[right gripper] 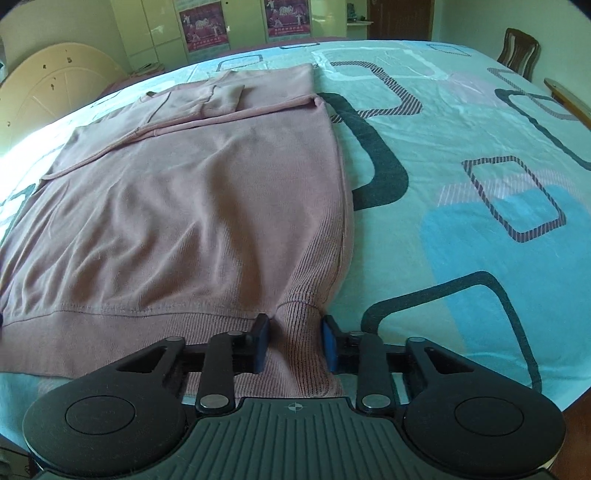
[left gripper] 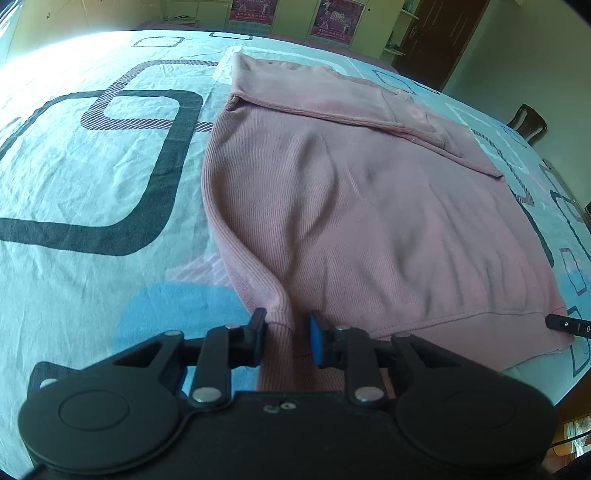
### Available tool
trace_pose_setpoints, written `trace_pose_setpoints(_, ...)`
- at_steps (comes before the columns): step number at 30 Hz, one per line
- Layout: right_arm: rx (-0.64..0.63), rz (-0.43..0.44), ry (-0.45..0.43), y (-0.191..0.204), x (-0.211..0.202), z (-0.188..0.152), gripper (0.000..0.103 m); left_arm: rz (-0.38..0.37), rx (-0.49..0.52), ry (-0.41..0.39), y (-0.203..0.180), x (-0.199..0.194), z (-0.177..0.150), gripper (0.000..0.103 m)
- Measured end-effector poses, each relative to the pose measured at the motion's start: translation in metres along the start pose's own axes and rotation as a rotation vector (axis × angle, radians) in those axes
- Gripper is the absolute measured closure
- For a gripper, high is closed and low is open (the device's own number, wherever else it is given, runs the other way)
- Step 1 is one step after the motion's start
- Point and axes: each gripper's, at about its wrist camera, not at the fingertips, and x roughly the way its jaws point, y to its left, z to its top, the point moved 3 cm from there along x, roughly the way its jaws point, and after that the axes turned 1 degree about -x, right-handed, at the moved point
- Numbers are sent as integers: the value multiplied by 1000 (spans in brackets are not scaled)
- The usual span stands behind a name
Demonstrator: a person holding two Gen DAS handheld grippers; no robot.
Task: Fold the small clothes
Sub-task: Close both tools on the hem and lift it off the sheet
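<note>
I see one pink sweater (left gripper: pixel 369 221) on the patterned sheet (left gripper: pixel 92 184); my left claw (left gripper: pixel 286 338) and right claw (right gripper: pixel 293 341) each pinch a near hem corner.

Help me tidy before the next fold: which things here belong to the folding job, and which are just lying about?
Part of the job:
- pink knit sweater, sleeves already folded in
- left gripper, shut on the hem's left corner
- right gripper, shut on the right corner
- patterned bedsheet, the work surface

Lying about:
- wooden chair
- posters
- round board leaning behind
</note>
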Motion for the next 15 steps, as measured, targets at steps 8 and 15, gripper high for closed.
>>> trace_pose_setpoints(8, 23, 94, -26, -1, -12, 16, 88, -89, -44, -36, 1, -15, 22, 94)
trace_pose_setpoints(15, 150, 228, -144, -11, -30, 75, 88, -171, -105, -159, -2, -29, 82, 95)
